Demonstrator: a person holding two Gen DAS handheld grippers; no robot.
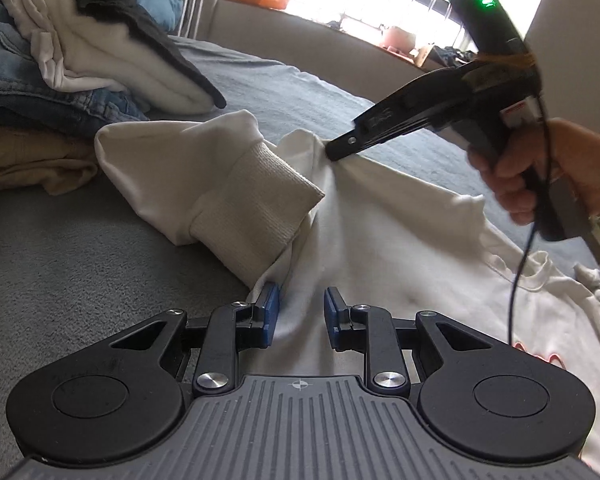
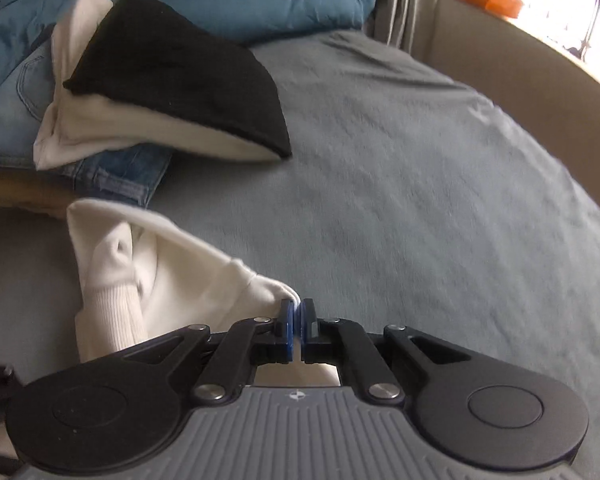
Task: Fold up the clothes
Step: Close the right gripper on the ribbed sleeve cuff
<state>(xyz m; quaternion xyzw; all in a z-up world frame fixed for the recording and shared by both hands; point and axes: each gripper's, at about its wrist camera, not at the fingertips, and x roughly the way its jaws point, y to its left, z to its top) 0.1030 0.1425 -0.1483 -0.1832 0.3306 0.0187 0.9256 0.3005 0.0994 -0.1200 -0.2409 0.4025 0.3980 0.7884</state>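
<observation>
Pinching the white sweatshirt (image 2: 172, 280), right tongs (image 2: 298, 312) pressed together — left tongs (image 1: 300, 312) spread over it.

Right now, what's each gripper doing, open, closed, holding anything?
Left gripper: open, white sweatshirt lying between its pads, not pinched.
Right gripper: shut on a fold of the sweatshirt.

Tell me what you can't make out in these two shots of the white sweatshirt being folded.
- Left tool: whether its pads pinch the white sweatshirt or just straddle it; the cloth hides the contact.
- Sweatshirt's red print: cut off by the left view's right edge and the tool body.
- Clothes pile: its lower layers are hidden under the black garment.
- Window sill items: washed out by glare.
</observation>
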